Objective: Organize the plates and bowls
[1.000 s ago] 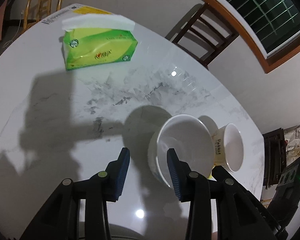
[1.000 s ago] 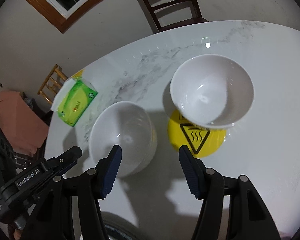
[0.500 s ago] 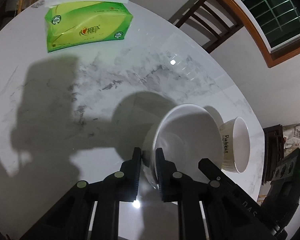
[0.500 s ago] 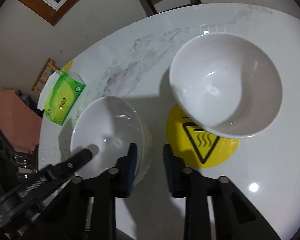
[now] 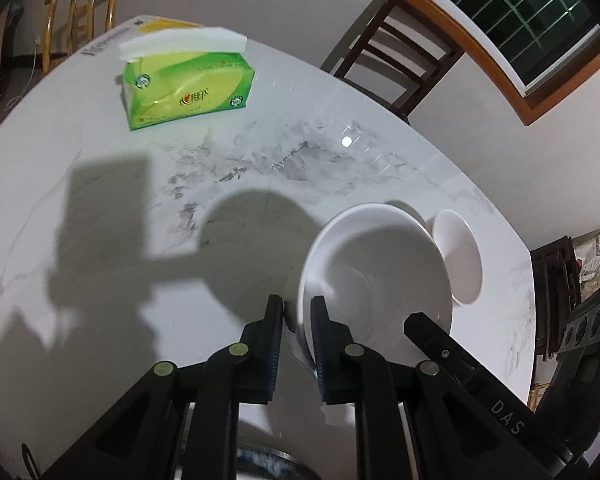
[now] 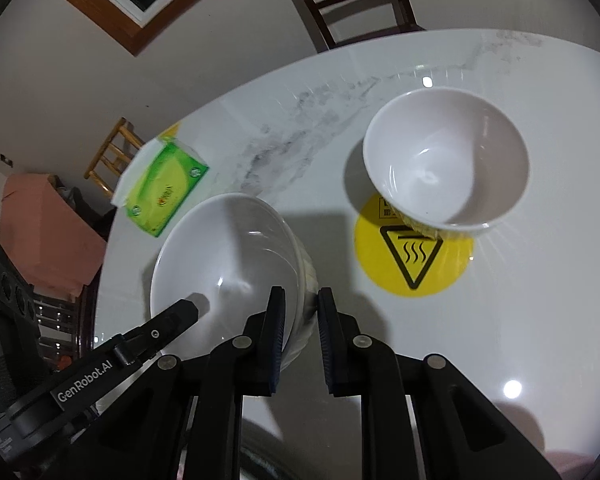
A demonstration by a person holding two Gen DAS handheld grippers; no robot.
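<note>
Both claws are clenched on the rim of the same wide, shallow white ceramic bowl [image 5: 374, 276], which sits on the round white marble surface [image 5: 220, 168] just on the near side of the landmark here, a round yellow sticker with a black heat-warning triangle [image 6: 414, 258]. The left claw [image 5: 296, 320] pinches the bowl's wall at its near-left edge, one finger inside and one outside, while the right claw [image 6: 302, 312] does the same on the opposite side, where a stepped edge below the rim suggests the bowl may be nested on another one, though this cannot be told for sure. Gripping from two opposite sides makes sense for a broad, smooth dish: a single pinch on a thin rim would likely let it tip or slip, so the two holds probably share the weight and keep it level for a lift. A second, deeper white bowl with a pale printed outer wall [image 6: 446, 168] stands on the far edge of the sticker, partly covering it, apart from the gripped bowl; it looks like the likely partner for stacking. Well beyond the sticker, toward the far-left rim of the surface, lies a green-and-yellow soft pack of tissues [image 5: 188, 88], clear of the work.
</note>
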